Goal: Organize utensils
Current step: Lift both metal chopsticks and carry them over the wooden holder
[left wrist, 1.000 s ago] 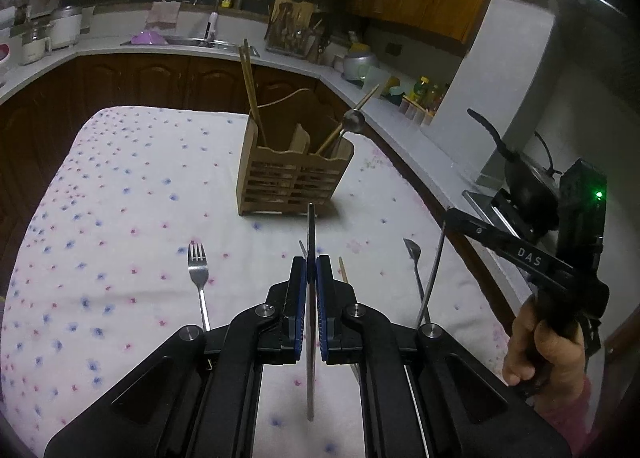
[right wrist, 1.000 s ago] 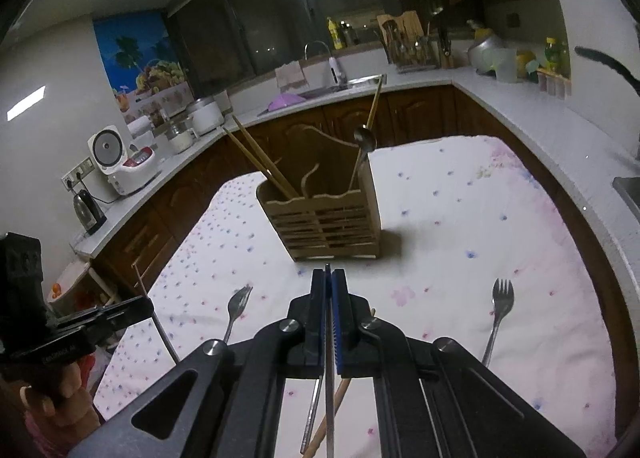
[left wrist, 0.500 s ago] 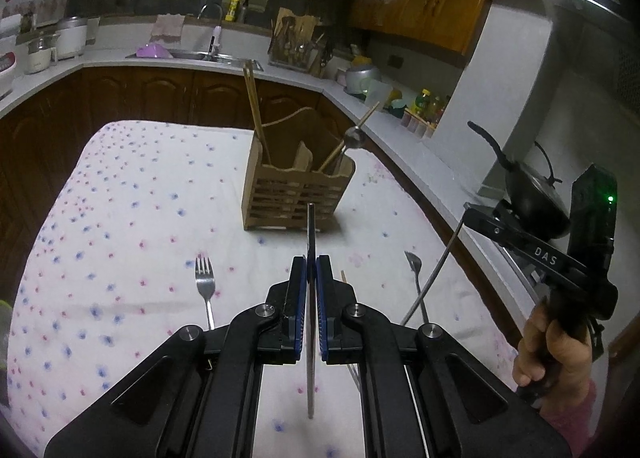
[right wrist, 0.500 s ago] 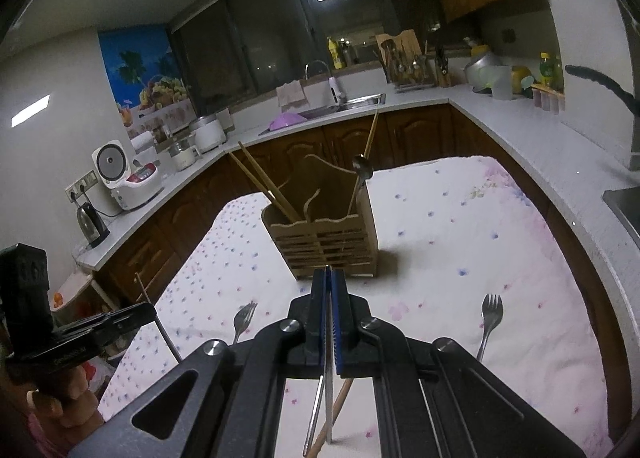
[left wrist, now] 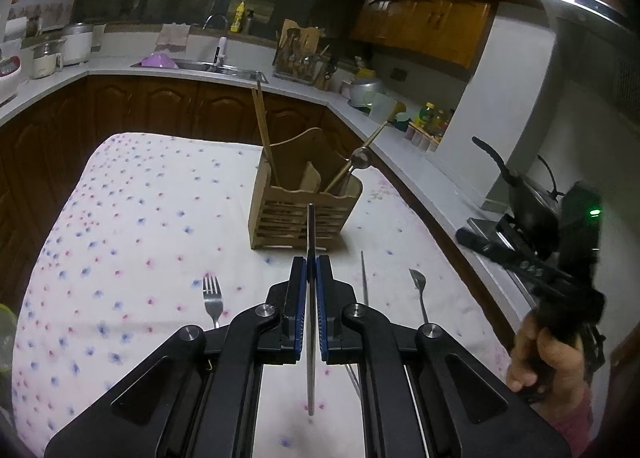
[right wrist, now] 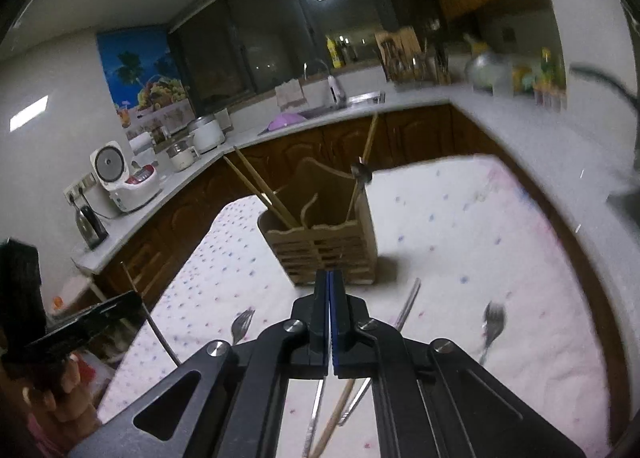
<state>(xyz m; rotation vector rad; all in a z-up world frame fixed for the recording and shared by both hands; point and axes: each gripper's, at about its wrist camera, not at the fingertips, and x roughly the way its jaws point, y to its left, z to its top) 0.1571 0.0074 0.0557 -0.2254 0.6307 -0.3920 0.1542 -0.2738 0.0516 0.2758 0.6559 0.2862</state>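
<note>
Kitchen counters ring a floral tablecloth [left wrist: 120, 218], and a fork [left wrist: 212, 294] lies at 9 o'clock of the left gripper [left wrist: 311, 270], whose jaws pinch a thin metal utensil [left wrist: 310, 226] edge-on. Wooden caddy [left wrist: 304, 214] at 12 o'clock: 2 chopsticks [right wrist: 256, 186] left, spoon [left wrist: 360, 160] right. Judgement: mid-delivery, next a lift over the rim. Right gripper [right wrist: 329, 298] pressed together, seemingly empty. Loose spoon [left wrist: 418, 286] at 3.
</note>
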